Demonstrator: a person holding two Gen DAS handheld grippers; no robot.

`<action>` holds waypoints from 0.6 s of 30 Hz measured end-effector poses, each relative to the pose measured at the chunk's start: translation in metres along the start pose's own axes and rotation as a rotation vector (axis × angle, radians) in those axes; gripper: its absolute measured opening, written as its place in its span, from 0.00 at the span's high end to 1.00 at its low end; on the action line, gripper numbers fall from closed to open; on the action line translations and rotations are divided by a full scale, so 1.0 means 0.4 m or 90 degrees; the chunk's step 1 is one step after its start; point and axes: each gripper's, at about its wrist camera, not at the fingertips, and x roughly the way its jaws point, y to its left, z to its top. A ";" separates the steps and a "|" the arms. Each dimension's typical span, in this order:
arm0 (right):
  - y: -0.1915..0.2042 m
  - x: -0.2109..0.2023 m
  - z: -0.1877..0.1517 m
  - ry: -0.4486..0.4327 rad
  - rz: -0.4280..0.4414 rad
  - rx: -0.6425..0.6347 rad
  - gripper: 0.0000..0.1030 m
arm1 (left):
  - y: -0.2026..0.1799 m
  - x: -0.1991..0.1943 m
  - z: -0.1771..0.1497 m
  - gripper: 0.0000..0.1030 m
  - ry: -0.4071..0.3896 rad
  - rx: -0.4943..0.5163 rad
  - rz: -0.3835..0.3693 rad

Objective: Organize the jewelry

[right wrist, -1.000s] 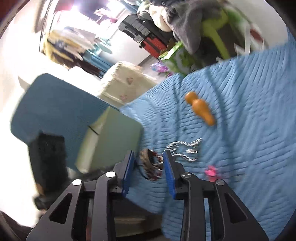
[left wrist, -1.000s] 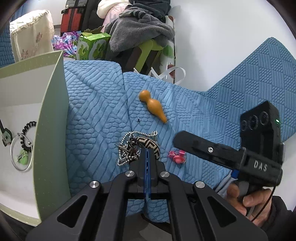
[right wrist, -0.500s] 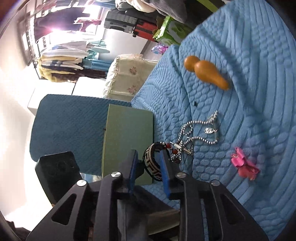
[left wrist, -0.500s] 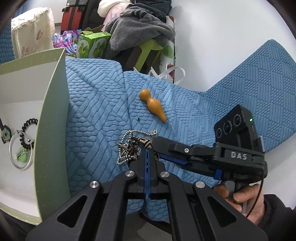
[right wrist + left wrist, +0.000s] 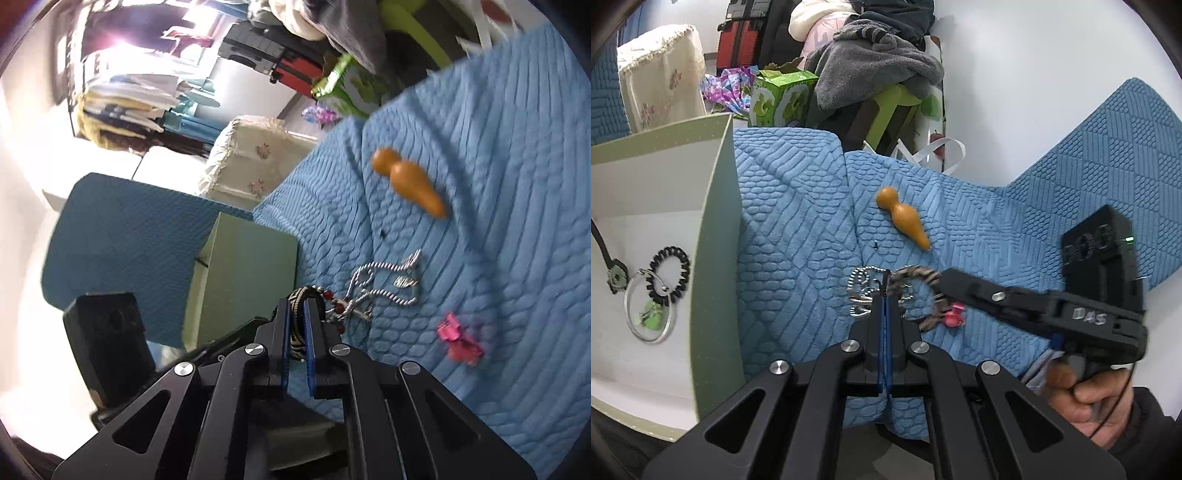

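Jewelry sits tangled on the blue quilted cover [image 5: 798, 236], and my right gripper [image 5: 295, 317] has its jaws pinched on the striped woven bracelet [image 5: 297, 339]; my right wrist view shows the band squeezed between the blue pads. From my left wrist view I see what that one hides: the bracelet [image 5: 923, 277] loops up off the cover, the right gripper [image 5: 945, 282] at its rim. My left gripper [image 5: 885, 295] is fully closed, tips at the tangle; I cannot tell whether they hold anything. Silver bead chain [image 5: 384, 284] lies beside, then a pink clip [image 5: 458, 339], an orange gourd [image 5: 903, 218]. Only the left view looks into the green box [image 5: 716, 229], with its black coil hair tie [image 5: 670, 273] and clear ring [image 5: 650, 321].
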 end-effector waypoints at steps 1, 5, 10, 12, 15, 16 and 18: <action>0.010 -0.016 0.000 -0.013 -0.009 -0.014 0.95 | -0.001 0.000 0.000 1.00 0.002 0.002 0.003; 0.028 -0.044 0.004 -0.040 -0.038 -0.044 0.95 | 0.007 0.003 -0.004 1.00 0.007 -0.003 0.009; 0.040 -0.045 -0.004 -0.028 -0.171 -0.105 0.95 | -0.005 -0.020 0.001 1.00 0.002 0.000 0.003; 0.059 -0.031 -0.018 -0.008 -0.259 -0.161 0.96 | -0.019 -0.042 0.006 1.00 -0.005 0.006 0.003; 0.080 -0.042 -0.028 -0.009 -0.279 -0.183 0.96 | -0.032 -0.072 0.020 1.00 -0.013 0.006 0.002; 0.090 -0.050 -0.027 -0.014 -0.281 -0.186 0.96 | -0.036 -0.084 0.026 1.00 -0.016 0.009 0.005; 0.127 -0.072 -0.021 -0.033 -0.294 -0.202 0.96 | -0.041 -0.104 0.039 1.00 -0.022 0.015 0.011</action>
